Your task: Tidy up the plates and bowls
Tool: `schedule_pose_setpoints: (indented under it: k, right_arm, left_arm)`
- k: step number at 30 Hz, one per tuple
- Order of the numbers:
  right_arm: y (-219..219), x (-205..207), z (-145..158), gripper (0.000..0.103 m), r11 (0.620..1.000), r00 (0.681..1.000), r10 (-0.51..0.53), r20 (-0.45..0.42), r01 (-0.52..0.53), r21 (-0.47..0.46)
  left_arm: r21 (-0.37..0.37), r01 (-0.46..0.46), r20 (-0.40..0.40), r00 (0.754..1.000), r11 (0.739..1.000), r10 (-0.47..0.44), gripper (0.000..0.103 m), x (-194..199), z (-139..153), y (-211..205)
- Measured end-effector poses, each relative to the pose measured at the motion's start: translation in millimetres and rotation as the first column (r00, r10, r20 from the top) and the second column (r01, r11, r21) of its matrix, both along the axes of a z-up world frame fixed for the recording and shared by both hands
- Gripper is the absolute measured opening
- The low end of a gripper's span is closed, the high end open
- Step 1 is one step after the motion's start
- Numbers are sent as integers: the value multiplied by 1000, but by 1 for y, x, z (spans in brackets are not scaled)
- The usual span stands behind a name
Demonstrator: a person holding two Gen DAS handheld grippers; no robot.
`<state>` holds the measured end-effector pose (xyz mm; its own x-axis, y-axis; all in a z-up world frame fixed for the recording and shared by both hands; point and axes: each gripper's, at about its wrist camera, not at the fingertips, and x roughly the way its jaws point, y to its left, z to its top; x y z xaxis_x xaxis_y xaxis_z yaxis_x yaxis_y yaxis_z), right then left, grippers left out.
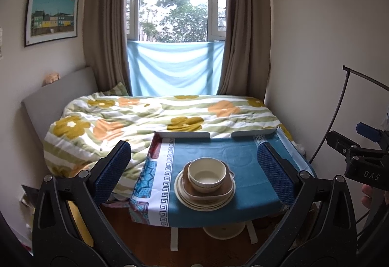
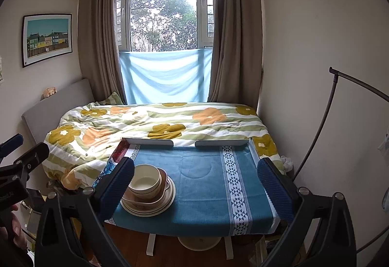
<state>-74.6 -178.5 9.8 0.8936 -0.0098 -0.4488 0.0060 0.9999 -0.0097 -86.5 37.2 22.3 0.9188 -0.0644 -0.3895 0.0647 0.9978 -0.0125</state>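
Note:
A cream bowl [image 1: 206, 173] sits in a brown dish [image 1: 228, 185] on top of stacked cream plates [image 1: 187, 201], near the front edge of a small table with a blue cloth [image 1: 245, 164]. My left gripper [image 1: 194, 174] is open and empty, held back in front of the table with the stack between its fingers in view. The same stack shows in the right wrist view, with the bowl [image 2: 145, 179] on the plates [image 2: 167, 202] at the table's front left. My right gripper [image 2: 195, 182] is open and empty, in front of the table [image 2: 201, 182].
A bed with a flowered quilt [image 1: 155, 118] lies behind the table, under a curtained window [image 1: 175, 2]. The table has raised white rims [image 1: 182, 135] at the back. A white pot [image 1: 225, 229] stands on the floor under it. A curved black rod [image 2: 316, 145] stands at the right wall.

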Motion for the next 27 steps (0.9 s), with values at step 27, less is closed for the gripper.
schedule_pose_setpoints:
  k: [27]
  right_arm:
    - [-6,-1,7,101,1000,1000,-7,12,7,0]
  left_arm:
    - [21,2,9,1000,1000,-2,103,-4,4,-3]
